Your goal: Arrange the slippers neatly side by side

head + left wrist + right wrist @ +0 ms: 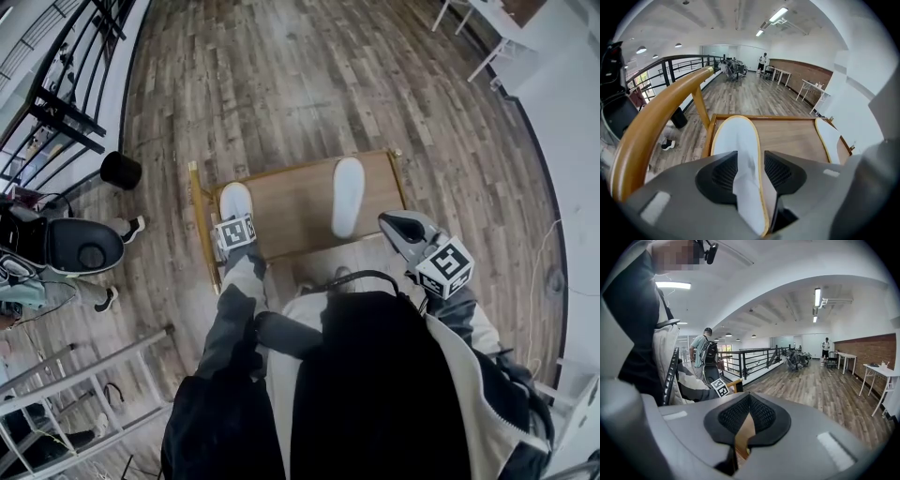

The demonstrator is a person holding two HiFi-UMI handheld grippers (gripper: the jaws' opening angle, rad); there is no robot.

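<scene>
Left gripper (750, 172): jaws spread, straddling the near end of the left slipper (735, 140), pads not squeezing it. The slipper is white and flat with thin tan edge trim. It lies lengthwise at the left end of the rimmed wooden platform (292, 202). The second slipper (348, 195) looks the same and lies at the right end, well apart. Right gripper (748, 420): jaws pressed together, nothing held.
</scene>
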